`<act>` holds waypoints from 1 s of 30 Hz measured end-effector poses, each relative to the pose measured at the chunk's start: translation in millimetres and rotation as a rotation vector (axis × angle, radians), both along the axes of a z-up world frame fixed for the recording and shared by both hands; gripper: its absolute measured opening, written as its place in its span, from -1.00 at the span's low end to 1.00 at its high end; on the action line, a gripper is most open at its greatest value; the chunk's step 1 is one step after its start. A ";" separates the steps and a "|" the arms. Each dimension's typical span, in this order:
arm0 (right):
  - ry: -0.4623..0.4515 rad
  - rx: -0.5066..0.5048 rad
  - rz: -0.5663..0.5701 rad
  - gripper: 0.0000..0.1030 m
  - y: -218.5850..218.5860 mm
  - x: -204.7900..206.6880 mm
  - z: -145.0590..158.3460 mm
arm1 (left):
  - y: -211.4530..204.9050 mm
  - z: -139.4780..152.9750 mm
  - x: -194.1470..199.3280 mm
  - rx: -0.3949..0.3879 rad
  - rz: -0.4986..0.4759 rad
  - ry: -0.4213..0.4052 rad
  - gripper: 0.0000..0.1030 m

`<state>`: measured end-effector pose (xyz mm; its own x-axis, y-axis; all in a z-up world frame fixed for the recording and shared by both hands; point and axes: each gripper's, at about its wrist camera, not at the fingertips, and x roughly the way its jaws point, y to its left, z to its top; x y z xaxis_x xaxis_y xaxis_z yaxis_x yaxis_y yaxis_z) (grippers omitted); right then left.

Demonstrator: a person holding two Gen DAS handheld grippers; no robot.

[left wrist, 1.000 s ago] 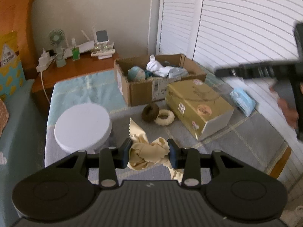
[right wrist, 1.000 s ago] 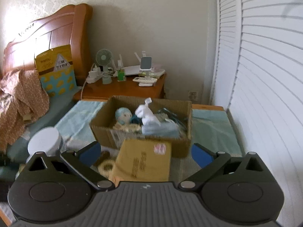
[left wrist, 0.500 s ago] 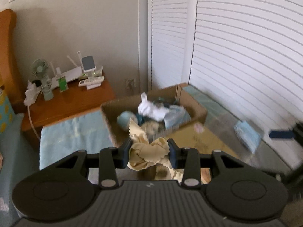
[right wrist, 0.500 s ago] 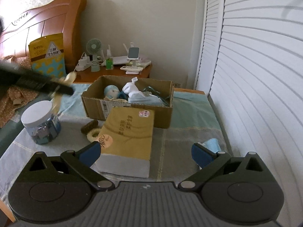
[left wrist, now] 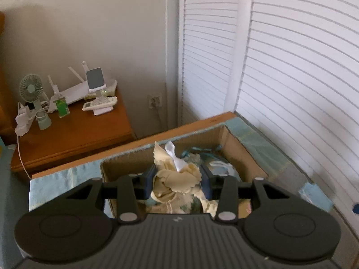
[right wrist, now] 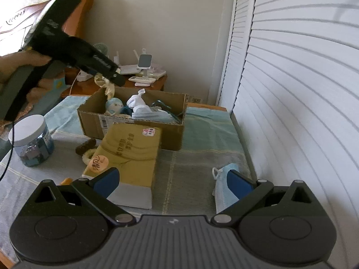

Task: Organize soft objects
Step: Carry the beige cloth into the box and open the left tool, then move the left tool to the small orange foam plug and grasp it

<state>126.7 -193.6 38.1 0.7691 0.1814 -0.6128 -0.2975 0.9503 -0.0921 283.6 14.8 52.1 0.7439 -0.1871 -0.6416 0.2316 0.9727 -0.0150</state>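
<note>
A crumpled cream cloth [left wrist: 170, 179] sits between the pads of my left gripper [left wrist: 178, 180], whose jaws are opening while the pads still touch it. The cloth hangs above the open cardboard box [left wrist: 244, 154]. In the right wrist view, the left gripper [right wrist: 112, 76] hovers over the box's [right wrist: 134, 125] left end with the cloth [right wrist: 110, 88] dangling from it. The box holds a small doll [right wrist: 114, 106], a white cloth [right wrist: 136, 100] and blue masks. My right gripper [right wrist: 172, 179] stands open and holds nothing, low over the table. A blue face mask [right wrist: 224, 192] lies by its right finger.
A yellow carton [right wrist: 130, 148] lies in front of the cardboard box. Left of it are a brown ring [right wrist: 85, 145], a cream ring [right wrist: 88, 157] and a white-lidded jar [right wrist: 31, 143]. A wooden nightstand [left wrist: 74, 130] with a fan stands behind. Louvred doors [right wrist: 291, 89] line the right side.
My left gripper carried the cream cloth forward from above the rings to over the cardboard box. The right gripper pulled back a little, and the mask now lies by its finger.
</note>
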 end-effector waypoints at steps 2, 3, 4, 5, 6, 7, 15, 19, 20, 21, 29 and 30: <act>0.006 0.010 0.001 1.00 -2.4 0.6 -0.5 | -1.3 -1.9 3.1 0.003 0.025 -0.013 0.61; 0.006 0.011 0.001 1.00 -3.0 0.0 -0.6 | -0.7 -1.4 3.4 0.003 0.039 -0.021 0.61; 0.004 0.011 0.000 1.00 -3.2 -0.7 -0.5 | -0.3 -0.7 3.0 0.003 0.047 -0.023 0.61; 0.004 0.011 0.001 1.00 -3.5 -1.2 -0.5 | 0.5 0.0 1.2 -0.002 0.044 -0.020 0.61; 0.005 0.011 0.003 1.00 -3.0 -0.8 -0.5 | 1.7 1.6 -0.4 -0.012 0.040 -0.020 0.61; 0.003 0.012 0.004 1.00 -2.9 -1.3 -0.3 | 2.9 3.3 -3.0 -0.021 0.040 -0.020 0.62; -0.004 0.026 0.014 1.00 -1.1 -7.5 2.4 | 10.9 12.0 -39.0 -0.027 0.043 -0.046 0.74; -0.003 0.025 0.010 1.00 -1.1 -11.1 2.7 | 16.4 11.6 -56.3 -0.026 0.047 -0.046 0.76; -0.004 0.025 0.010 1.00 -1.4 -12.5 3.1 | 18.2 10.9 -60.7 -0.024 0.050 -0.047 0.78; -0.005 0.025 0.009 1.00 -1.4 -13.8 3.5 | 19.4 10.1 -64.3 -0.022 0.050 -0.045 0.79; -0.020 0.027 0.005 1.00 -2.7 -23.8 7.0 | 26.5 -2.0 -101.7 -0.030 0.038 -0.034 0.88; -0.022 0.027 0.005 1.00 -2.8 -24.3 7.5 | 27.2 -4.0 -106.8 -0.043 0.026 -0.030 0.89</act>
